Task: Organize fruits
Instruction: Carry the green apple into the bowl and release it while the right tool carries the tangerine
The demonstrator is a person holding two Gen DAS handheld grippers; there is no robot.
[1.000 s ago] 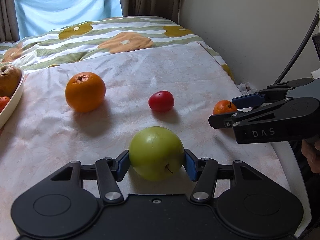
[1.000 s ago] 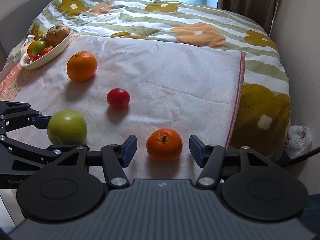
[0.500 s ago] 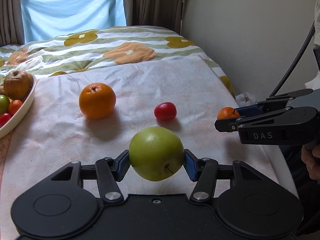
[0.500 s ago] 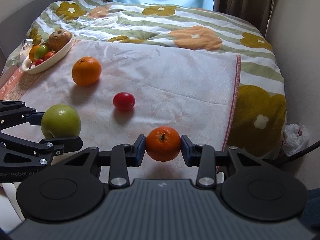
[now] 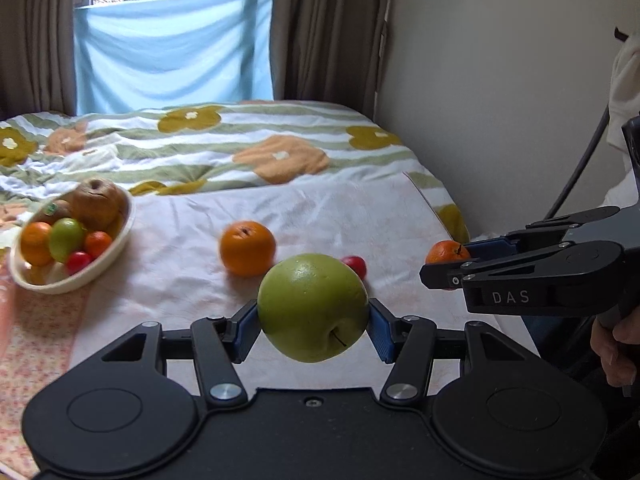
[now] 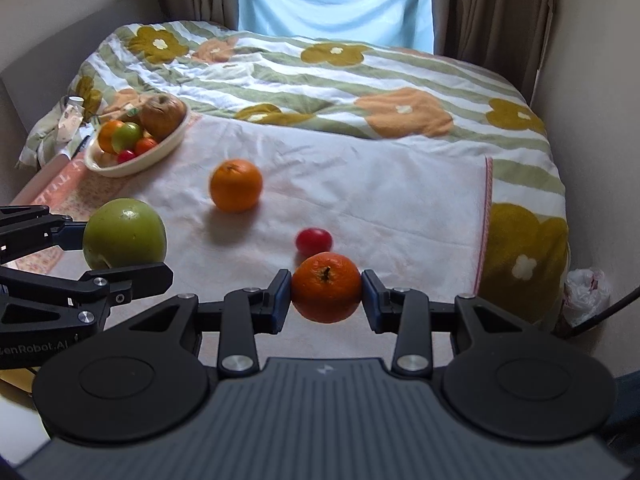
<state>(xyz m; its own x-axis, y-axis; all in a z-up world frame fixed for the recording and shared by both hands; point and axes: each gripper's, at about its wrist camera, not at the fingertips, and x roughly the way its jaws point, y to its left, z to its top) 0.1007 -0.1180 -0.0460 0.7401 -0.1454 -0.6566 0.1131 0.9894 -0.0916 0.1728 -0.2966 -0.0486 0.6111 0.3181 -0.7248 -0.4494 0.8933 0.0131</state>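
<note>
My left gripper (image 5: 313,320) is shut on a green apple (image 5: 312,307) and holds it above the cloth; it shows in the right wrist view too (image 6: 124,234). My right gripper (image 6: 326,294) is shut on a small mandarin (image 6: 326,286), also lifted; it shows at the right of the left wrist view (image 5: 446,252). A large orange (image 6: 236,185) and a small red fruit (image 6: 314,239) lie on the pale cloth (image 6: 380,200). A cream oval bowl (image 6: 160,152) with several fruits stands at the far left; the left wrist view shows it too (image 5: 104,264).
The cloth lies on a bed with a flowered striped quilt (image 6: 360,80). A wall (image 5: 500,100) runs along the right side, curtains and a blue sheet (image 6: 336,0) at the back. A white plastic bag (image 6: 586,292) lies on the floor at the right.
My right gripper closed on the mandarin and lifted it. Both grippers have risen with their fruits; the bowl has come further into view.
</note>
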